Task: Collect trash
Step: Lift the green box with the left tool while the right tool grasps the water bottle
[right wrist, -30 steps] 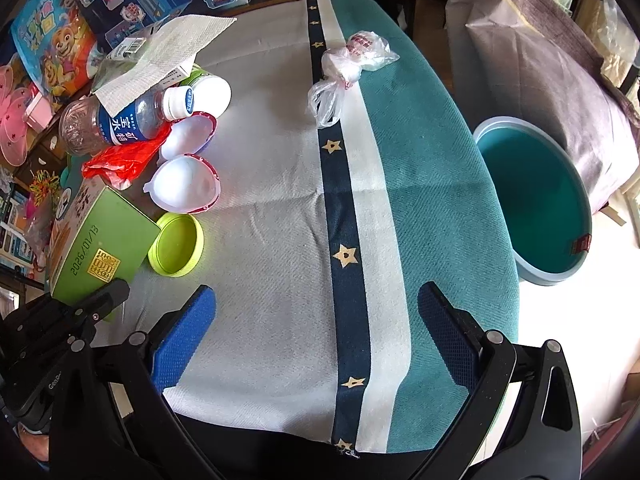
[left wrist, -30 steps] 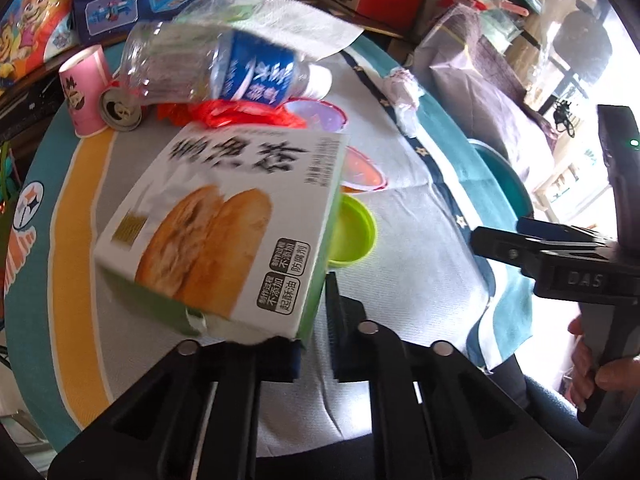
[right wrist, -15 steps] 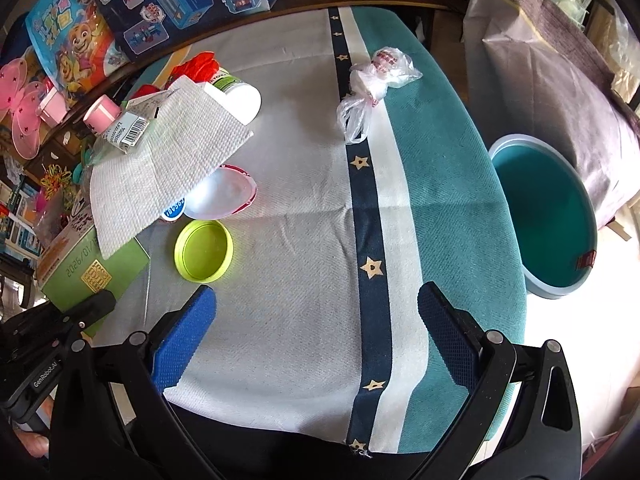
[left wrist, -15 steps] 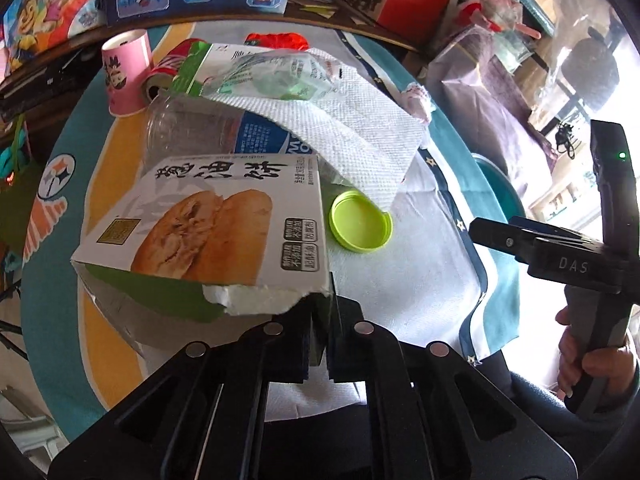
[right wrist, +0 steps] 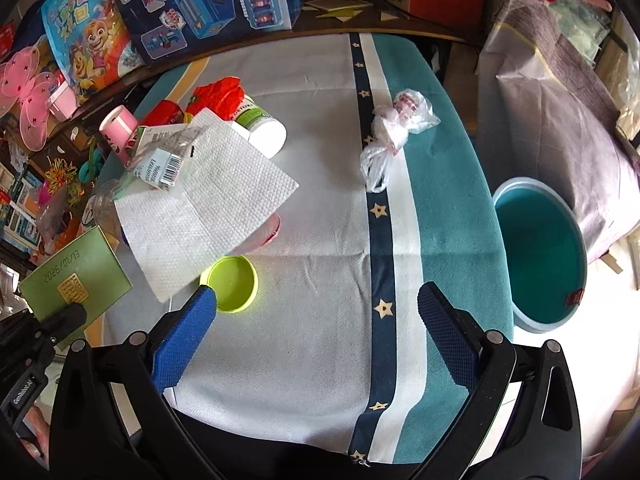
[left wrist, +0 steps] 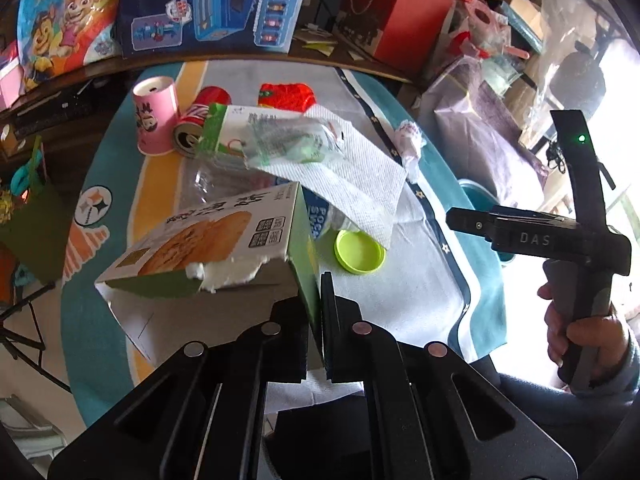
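My left gripper [left wrist: 318, 292] is shut on the side wall of a torn green-and-white pastry box [left wrist: 208, 248] and holds it lifted above the table; the box also shows at the left of the right wrist view [right wrist: 76, 276]. My right gripper [right wrist: 320, 312] is open and empty above the table's near edge, over the white cloth. A lime-green lid [right wrist: 234, 284] lies by its left finger. A white paper towel [right wrist: 204, 204] drapes over a clear plastic bottle [left wrist: 216, 178]. A knotted plastic bag [right wrist: 394, 132] lies on the dark stripe. A teal bin [right wrist: 540, 256] stands on the floor right of the table.
A pink paper cup [left wrist: 154, 120], a red can [left wrist: 196, 126], a red wrapper [left wrist: 286, 96] and a white jar [right wrist: 262, 130] lie at the table's far left. Toy boxes [right wrist: 208, 8] line the back. A purple-covered seat [right wrist: 560, 112] stands at right.
My left gripper has lifted the pastry box higher and pulled it back from the pile. The paper towel and wrapper have slid down over the bottle. The right gripper stayed open, shifting slightly.
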`<act>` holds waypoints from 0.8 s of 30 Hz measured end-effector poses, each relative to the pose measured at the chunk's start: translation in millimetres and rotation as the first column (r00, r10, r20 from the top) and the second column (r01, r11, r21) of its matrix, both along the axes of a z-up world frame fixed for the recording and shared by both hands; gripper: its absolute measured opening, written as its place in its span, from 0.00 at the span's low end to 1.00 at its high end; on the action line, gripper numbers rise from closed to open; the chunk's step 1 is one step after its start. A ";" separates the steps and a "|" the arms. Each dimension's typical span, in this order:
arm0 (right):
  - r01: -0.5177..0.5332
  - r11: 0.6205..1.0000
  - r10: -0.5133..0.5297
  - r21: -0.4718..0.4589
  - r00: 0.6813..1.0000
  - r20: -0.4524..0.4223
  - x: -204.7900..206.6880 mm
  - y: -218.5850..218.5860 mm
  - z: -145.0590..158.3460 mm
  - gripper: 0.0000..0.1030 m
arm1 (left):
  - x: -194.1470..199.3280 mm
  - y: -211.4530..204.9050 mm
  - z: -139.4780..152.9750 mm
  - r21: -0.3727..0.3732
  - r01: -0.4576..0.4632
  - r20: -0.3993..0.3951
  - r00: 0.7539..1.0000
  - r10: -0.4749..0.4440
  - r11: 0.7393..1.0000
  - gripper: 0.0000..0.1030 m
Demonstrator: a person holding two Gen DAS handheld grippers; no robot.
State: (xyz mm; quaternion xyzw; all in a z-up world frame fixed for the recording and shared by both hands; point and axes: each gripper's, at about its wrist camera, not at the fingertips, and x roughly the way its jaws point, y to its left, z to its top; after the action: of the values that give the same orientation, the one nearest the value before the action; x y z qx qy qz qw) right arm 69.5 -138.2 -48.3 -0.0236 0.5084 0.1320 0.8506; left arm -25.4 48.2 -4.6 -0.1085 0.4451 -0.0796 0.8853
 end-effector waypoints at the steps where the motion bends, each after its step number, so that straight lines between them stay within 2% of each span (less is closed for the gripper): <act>1: -0.014 1.000 0.014 0.000 1.000 0.007 2.4 4.9 3.5 0.94 | -2.7 4.7 4.9 -0.001 -0.011 0.010 1.000 0.011 1.000 0.06; 9: -0.129 0.991 0.129 0.020 0.992 0.000 29.4 64.6 14.5 0.94 | 10.1 51.3 31.0 -0.010 -0.123 0.073 0.990 0.124 0.992 0.06; 12: -0.163 0.986 0.164 0.030 0.986 -0.031 40.1 90.0 6.0 0.94 | 18.4 61.3 22.5 -0.031 -0.131 0.071 0.988 0.133 0.991 0.06; 17: -0.197 0.980 0.199 0.031 0.976 -0.090 46.0 116.0 -16.3 0.94 | 22.2 65.8 -0.8 -0.067 -0.137 0.020 0.990 0.138 0.988 0.06; 24: -0.171 0.985 0.173 0.024 0.976 -0.134 46.7 113.9 -32.2 0.94 | 22.1 69.7 -8.3 -0.065 -0.143 0.026 0.989 0.145 0.988 0.06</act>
State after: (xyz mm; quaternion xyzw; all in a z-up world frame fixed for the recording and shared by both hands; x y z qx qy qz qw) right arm 116.2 -24.3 -80.5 -0.0531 0.5604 0.2097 0.7995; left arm -3.3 117.9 -12.9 -0.1669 0.4196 -0.0313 0.8917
